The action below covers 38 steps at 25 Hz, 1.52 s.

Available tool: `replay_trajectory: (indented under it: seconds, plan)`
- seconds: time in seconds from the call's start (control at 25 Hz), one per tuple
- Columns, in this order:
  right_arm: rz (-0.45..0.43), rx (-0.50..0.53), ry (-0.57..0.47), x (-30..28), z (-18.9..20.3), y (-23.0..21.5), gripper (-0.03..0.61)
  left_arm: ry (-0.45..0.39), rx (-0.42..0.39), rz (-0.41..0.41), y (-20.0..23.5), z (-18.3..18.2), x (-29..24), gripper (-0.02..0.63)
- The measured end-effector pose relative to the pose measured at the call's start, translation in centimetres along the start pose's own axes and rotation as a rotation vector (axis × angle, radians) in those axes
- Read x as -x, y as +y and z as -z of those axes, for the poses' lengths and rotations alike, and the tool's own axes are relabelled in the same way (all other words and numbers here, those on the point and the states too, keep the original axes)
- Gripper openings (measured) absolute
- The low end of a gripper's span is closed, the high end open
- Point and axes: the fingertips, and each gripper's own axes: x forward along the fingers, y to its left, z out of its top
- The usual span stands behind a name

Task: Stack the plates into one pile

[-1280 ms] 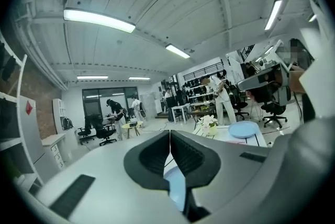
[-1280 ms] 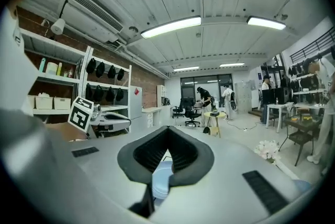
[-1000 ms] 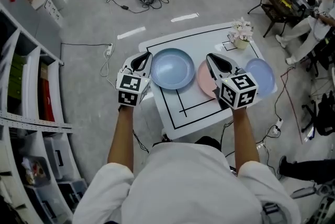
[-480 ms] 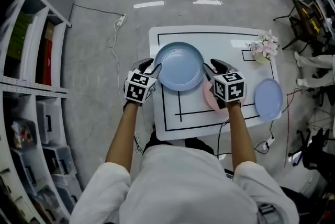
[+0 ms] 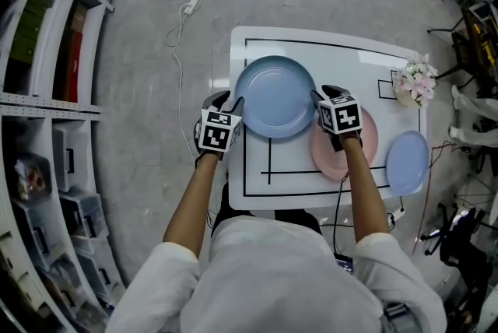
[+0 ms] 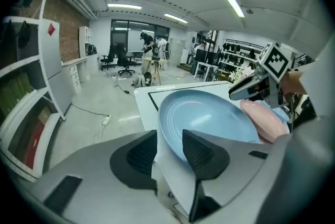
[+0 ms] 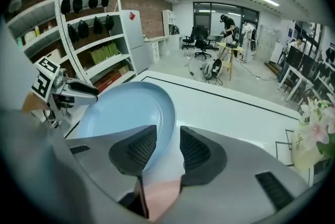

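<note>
A large light-blue plate [image 5: 275, 96] [image 6: 209, 113] [image 7: 125, 108] lies on the white table [image 5: 311, 187] inside the black lines. My left gripper [image 5: 228, 100] [image 6: 168, 136] is at the plate's left rim. Its jaws are opening, with the rim between the pads and a gap showing. My right gripper [image 5: 325, 93] [image 7: 168, 131] straddles the right rim, open, pads clear of it. A pink plate [image 5: 354, 148] [image 6: 269, 121] [image 7: 159, 194] lies just right of the big plate, under the right gripper. A smaller blue plate [image 5: 407, 162] sits at the table's right edge.
A small vase of pink flowers [image 5: 412, 82] [image 7: 311, 136] stands at the table's far right corner. Shelving [image 5: 47, 90] runs along the left. A power strip and cable [image 5: 189, 8] lie on the floor beyond the table's left edge.
Both grippers have closed in on the large blue plate's rim from either side, and their jaws stand wider apart. The head view now looks more squarely down on the table.
</note>
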Motion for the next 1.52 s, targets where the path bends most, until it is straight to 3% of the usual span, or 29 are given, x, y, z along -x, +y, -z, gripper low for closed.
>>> replay_trajectory:
  seconds: [0.2, 0.44, 0.64, 0.8, 1.0, 1.32, 1.52]
  plan:
    - [0.035, 0.013, 0.085, -2.1, 1.2, -0.7, 0.109, 0.030, 0.030, 0.043, -0.5, 0.4, -1.1, 0.152]
    - [0.071, 0.102, 0.169, -3.2, 0.8, -0.2, 0.083, 0.044, 0.056, 0.079, -0.3, 0.4, -1.6, 0.123]
    - [0.008, 0.026, 0.217, -2.8, 1.3, 0.6, 0.072, 0.047, 0.074, 0.079, -0.2, 0.0, -1.3, 0.106]
    - [0.053, -0.010, 0.131, -0.9, -0.4, 0.5, 0.061, 0.021, 0.087, 0.052, 0.2, -1.2, -0.2, 0.087]
    - [0.105, -0.065, 0.034, 2.8, -1.6, -0.4, 0.060, -0.074, 0.118, 0.061, -0.2, -5.4, 1.6, 0.063]
    - [0.215, -0.187, -0.062, 11.3, 0.6, -2.1, 0.066, -0.149, 0.007, 0.148, -5.3, -10.8, 3.4, 0.051]
    - [0.286, -0.305, -0.070, 15.8, 5.4, -4.3, 0.064, -0.134, -0.091, 0.255, -11.5, -11.9, 2.3, 0.049]
